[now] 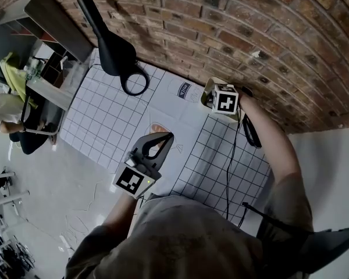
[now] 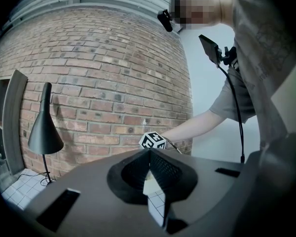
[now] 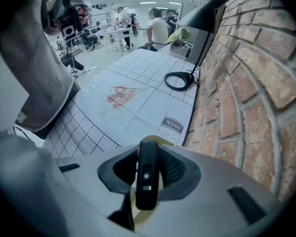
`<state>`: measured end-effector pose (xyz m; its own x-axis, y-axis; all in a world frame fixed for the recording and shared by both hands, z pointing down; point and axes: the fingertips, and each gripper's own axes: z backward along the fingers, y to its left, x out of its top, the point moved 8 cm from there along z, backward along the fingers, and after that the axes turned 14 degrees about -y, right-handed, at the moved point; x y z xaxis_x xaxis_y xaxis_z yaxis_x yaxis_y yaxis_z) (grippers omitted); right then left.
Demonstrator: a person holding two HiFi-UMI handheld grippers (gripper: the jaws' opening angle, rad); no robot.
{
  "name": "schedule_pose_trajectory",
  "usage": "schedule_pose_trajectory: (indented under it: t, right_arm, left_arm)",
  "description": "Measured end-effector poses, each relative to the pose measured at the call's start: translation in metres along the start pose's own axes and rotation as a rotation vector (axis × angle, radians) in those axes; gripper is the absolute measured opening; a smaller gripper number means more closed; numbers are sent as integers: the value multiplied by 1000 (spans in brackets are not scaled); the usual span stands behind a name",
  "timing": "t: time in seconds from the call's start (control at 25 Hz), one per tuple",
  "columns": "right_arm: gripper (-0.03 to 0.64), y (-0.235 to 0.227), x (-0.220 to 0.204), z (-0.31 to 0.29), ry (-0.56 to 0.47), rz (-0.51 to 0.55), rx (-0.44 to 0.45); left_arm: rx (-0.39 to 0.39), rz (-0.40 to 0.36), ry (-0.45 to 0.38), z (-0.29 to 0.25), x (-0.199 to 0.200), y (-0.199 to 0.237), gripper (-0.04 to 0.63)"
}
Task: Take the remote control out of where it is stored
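Observation:
A slim black remote control point(image 3: 147, 177) stands upright between the jaws of my right gripper point(image 3: 148, 154), which is shut on it. The remote's lower end sits in a pale yellow holder point(image 3: 164, 141). In the head view, my right gripper point(image 1: 214, 99) points steeply down over that holder point(image 1: 207, 92), close to the brick wall; its marker cube hides the remote. My left gripper point(image 1: 167, 136) hovers level over the middle of the mat, its tips together with nothing between them. Its own view shows the left gripper point(image 2: 149, 151) shut, facing the right one's marker cube point(image 2: 152, 141).
A black desk lamp point(image 1: 113, 54) with a ring base point(image 1: 135, 81) stands at the mat's far left. The brick wall point(image 1: 250, 39) runs right behind the holder. A white gridded mat point(image 1: 104, 121) with a milk-carton drawing point(image 1: 185, 90) covers the table. A black cable point(image 1: 232, 156) hangs from the right arm.

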<state>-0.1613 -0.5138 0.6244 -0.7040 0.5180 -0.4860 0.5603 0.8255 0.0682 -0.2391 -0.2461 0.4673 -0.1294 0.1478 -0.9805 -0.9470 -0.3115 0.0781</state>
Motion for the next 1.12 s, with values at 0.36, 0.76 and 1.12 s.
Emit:
schedule_pose_trajectory:
  t: [0.36, 0.76, 1.12]
  right_arm:
    - [94, 13, 18, 32, -44, 22, -40]
    - [94, 35, 36, 103, -112, 13, -199]
    - [94, 80, 34, 165, -240, -35, -422]
  left_arm:
    - [-41, -37, 2, 2, 8, -3, 5]
    - [-68, -52, -35, 1, 26, -12, 5]
    - [-124, -80, -43, 1, 33, -29, 5]
